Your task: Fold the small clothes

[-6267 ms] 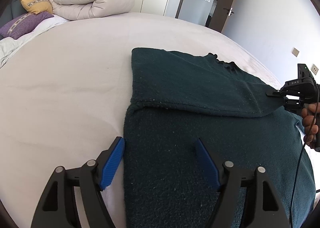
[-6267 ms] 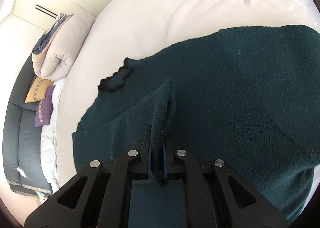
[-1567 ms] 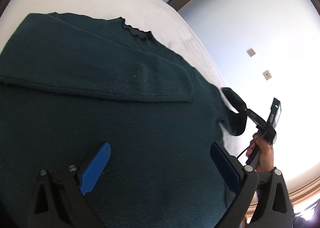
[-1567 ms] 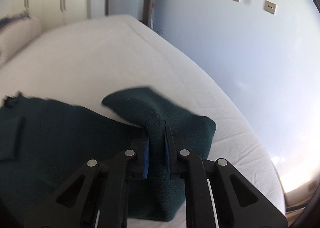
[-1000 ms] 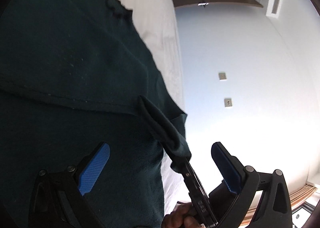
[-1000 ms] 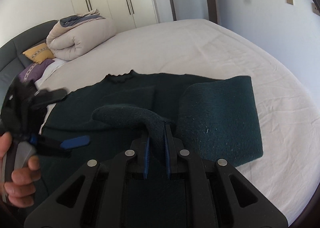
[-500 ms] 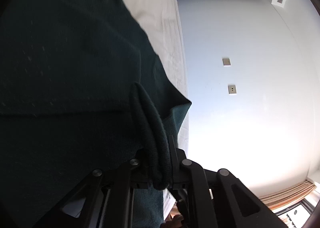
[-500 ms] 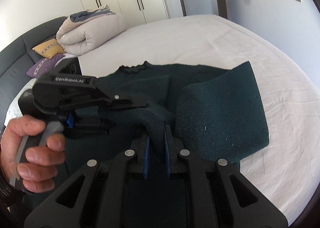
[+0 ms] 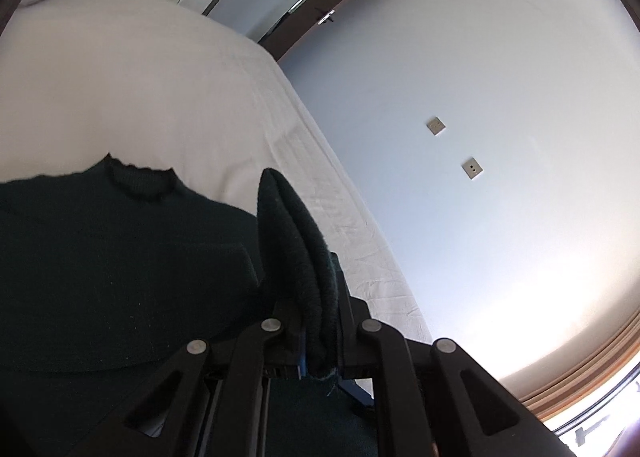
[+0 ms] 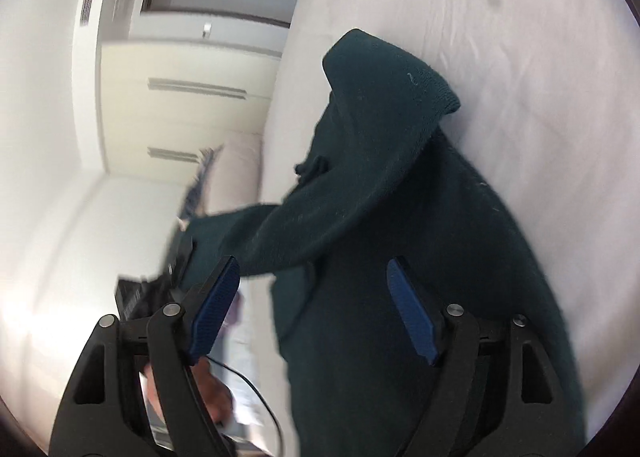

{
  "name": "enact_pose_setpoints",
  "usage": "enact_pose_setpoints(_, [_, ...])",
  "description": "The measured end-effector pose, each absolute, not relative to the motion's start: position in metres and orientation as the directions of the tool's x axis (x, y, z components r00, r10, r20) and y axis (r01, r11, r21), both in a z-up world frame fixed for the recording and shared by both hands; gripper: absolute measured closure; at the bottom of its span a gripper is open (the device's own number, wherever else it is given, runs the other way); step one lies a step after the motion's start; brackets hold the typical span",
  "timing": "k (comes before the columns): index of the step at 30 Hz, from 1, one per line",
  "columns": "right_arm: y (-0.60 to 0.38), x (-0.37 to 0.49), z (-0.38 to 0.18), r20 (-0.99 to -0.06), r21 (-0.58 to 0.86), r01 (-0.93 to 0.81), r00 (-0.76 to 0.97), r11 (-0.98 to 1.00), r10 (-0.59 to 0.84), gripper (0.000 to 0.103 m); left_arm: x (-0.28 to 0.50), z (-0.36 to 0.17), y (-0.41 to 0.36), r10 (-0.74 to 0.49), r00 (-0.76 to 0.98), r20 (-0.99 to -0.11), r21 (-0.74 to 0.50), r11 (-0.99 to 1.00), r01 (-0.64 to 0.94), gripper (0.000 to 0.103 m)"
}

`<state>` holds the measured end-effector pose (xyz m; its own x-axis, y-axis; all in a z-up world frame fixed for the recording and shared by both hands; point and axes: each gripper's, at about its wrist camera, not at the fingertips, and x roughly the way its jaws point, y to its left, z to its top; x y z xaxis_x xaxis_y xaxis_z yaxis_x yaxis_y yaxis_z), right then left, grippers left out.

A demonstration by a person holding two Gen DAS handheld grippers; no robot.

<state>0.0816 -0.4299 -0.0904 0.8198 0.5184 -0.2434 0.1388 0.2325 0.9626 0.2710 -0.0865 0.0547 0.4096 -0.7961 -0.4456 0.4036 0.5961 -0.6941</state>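
Observation:
A dark green knit sweater [image 9: 120, 265] lies on the white bed [image 9: 120, 77], its frilled collar [image 9: 140, 183] toward the far side. My left gripper [image 9: 318, 341] is shut on the sweater's sleeve [image 9: 292, 241], which stands up in a thick fold from the jaws. In the right wrist view the same sleeve [image 10: 380, 161] stretches lifted across the sweater [image 10: 420, 337] toward the left gripper [image 10: 176, 257] at the left. My right gripper [image 10: 316, 305] is open and empty above the sweater's body, blue pads [image 10: 408, 313] wide apart.
A pale wall with two sockets [image 9: 436, 125] rises right of the bed's edge [image 9: 340, 217]. A door [image 9: 320, 17] and white wardrobes [image 10: 192, 97] stand beyond the bed. The hand holding the left gripper [image 10: 208, 389] and its cable show low left.
The sleeve passed from my right gripper to my left: the left shut on it, then the right opened and let go. The right view swung and is motion-blurred.

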Motion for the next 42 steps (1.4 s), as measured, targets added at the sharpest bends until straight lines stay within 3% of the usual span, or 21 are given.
enact_pose_setpoints(8, [-0.467,0.125,-0.112,-0.077,0.995,0.094,0.891,-0.015,0.446,0.027,0.257,0.105,-0.082,-0.772,0.511,-0.378,-0.562,0.630,0.536,0.094])
enact_pose_setpoints(13, [-0.478,0.141,-0.118,-0.026,0.995,0.067,0.898,-0.078,0.439,0.027,0.274,0.110,-0.049,-0.751,0.569,-0.335,-0.580,0.640,0.503,0.094])
enact_pose_setpoints(19, [-0.474,0.146,-0.125,-0.033,0.995,0.070,0.894,-0.067,0.446,0.027,0.308,0.061,0.015,-0.683,0.625,-0.378,-0.632,0.683,0.365,0.094])
enact_pose_setpoints(31, [-0.465,0.163,-0.116,-0.156,0.988,0.140,0.856,0.069,0.493,0.028,0.320,-0.083,0.062,-0.609,0.534,-0.587,-0.657,0.743,0.126,0.094])
enact_pose_setpoints(34, [-0.462,0.160,-0.111,-0.173,0.985,0.145,0.849,0.093,0.499,0.028,0.315,-0.090,0.069,-0.609,0.533,-0.588,-0.665,0.739,0.112,0.094])
enact_pose_setpoints(42, [-0.455,0.171,-0.105,-0.204,0.977,0.145,0.843,0.154,0.497,0.027,0.313,-0.040,0.081,-0.587,0.616,-0.525,-0.638,0.751,0.173,0.094])
